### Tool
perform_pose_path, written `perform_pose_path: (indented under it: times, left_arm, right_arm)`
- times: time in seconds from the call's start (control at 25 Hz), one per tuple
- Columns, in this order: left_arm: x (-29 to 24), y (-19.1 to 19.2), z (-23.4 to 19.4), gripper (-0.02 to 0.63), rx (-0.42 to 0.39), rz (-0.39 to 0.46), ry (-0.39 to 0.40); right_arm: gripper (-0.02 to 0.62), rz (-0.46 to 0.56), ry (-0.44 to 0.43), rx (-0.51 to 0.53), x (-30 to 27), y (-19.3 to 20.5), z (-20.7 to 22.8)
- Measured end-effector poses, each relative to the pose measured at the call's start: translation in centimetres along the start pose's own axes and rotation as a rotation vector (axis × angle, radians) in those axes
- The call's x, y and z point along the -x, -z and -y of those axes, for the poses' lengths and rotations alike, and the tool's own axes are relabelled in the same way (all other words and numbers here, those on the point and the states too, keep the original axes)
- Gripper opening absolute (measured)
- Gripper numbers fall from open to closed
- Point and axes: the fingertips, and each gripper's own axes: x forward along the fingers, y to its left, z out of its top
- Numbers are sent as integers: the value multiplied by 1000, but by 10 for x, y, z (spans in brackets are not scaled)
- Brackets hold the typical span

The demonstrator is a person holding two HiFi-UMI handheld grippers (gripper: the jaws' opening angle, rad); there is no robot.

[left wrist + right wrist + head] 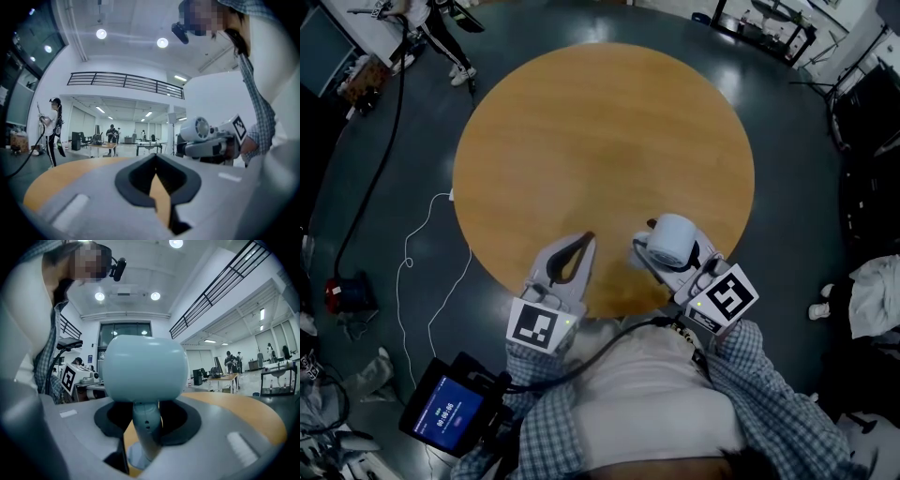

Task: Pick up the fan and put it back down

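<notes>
A small pale-blue fan (673,239) with a round head, a thin stem and a disc foot is at the near right edge of the round wooden table (600,141). My right gripper (667,255) is shut on it. In the right gripper view the stem (146,427) stands between the jaws, the head (145,366) above them and the foot below. My left gripper (586,239) hovers beside it to the left, shut, its tips meeting with nothing between them (156,159). The left gripper view shows the fan (197,129) at the right, in the other gripper.
Dark floor surrounds the table. A white cable (412,244) and a black cable trail at the left near a red object (342,291). A screen device (445,412) hangs at my lower left. A person (450,37) stands far back left; stands and gear (769,23) at back right.
</notes>
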Motion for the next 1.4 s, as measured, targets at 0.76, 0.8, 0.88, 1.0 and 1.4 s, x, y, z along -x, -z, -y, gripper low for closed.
perform_pose_path:
  times: [0.76, 0.8, 0.88, 1.0, 1.4]
  left_arm:
    - [-1, -1, -2, 0, -13, 8, -10]
    - [0, 0, -3, 0, -13, 8, -10]
    - [0, 0, -3, 0, -11, 7, -8]
    - [-1, -1, -2, -1, -12, 3, -5]
    - [3, 4, 3, 0, 26, -20, -8]
  right_arm:
    - [150, -5, -34, 62, -3, -3, -6]
    - [150, -6, -37, 69, -4, -3, -7]
    - [150, -5, -44, 75, -5, -4, -10]
    - [150, -6, -47, 73, -5, -4, -10]
    - [150, -26, -39, 65, -5, 1, -9]
